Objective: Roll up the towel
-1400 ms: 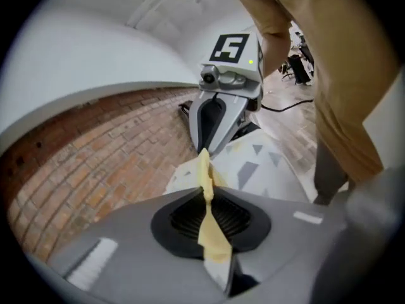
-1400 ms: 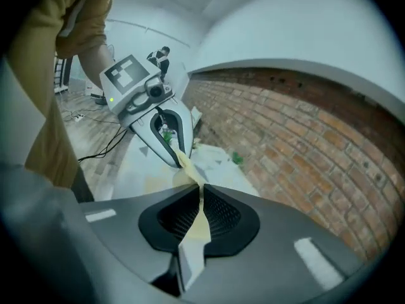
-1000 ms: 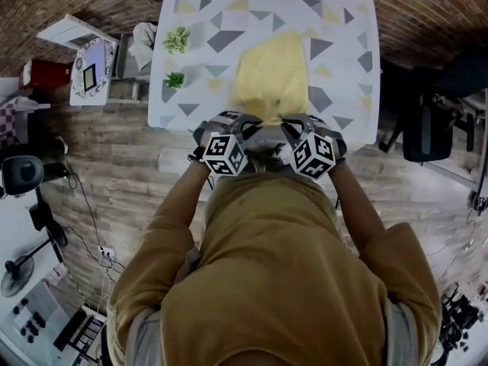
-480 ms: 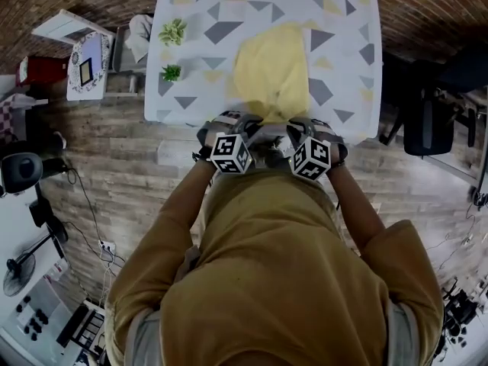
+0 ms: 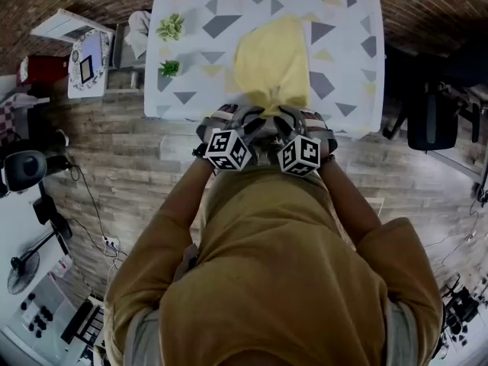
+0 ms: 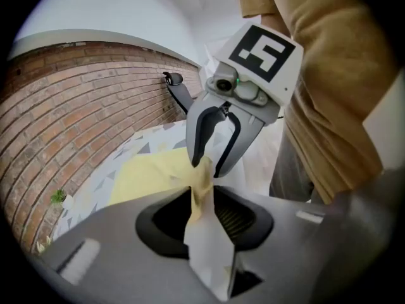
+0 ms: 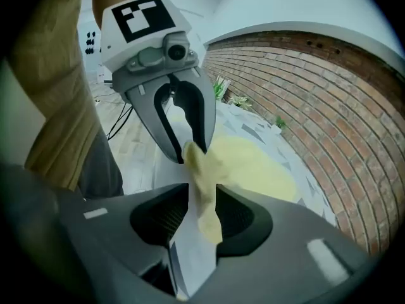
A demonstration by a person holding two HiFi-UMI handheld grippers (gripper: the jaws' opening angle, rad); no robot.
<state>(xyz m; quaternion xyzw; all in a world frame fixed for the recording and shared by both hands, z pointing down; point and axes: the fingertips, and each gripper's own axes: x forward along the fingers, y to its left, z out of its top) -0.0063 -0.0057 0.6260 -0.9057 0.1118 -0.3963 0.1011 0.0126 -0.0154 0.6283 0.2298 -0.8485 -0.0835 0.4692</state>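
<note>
A yellow towel (image 5: 271, 59) lies lengthwise on the triangle-patterned table (image 5: 343, 21), its near end bunched into a narrow neck. Both grippers meet there, side by side. My left gripper (image 5: 255, 118) is shut on the towel's near end; in the left gripper view the cloth (image 6: 149, 176) runs up through its jaws (image 6: 202, 211). My right gripper (image 5: 282, 118) faces it (image 6: 207, 167). Its jaws have just been opening, and a loose towel end (image 7: 205, 214) lies in the gap without being pressed. From the right gripper view the left gripper (image 7: 190, 151) pinches the cloth (image 7: 253, 163).
Two small potted plants (image 5: 171, 27) (image 5: 169, 68) stand by the table's left edge. A chair with a cushion (image 5: 88, 61) is left of the table and a dark chair (image 5: 431, 120) is to its right. A brick wall (image 6: 76, 106) runs beyond the table.
The two grippers have drawn closer together at the table's near edge, the right one shifting left. The towel's near end has gathered from a wide edge into a narrow bunch.
</note>
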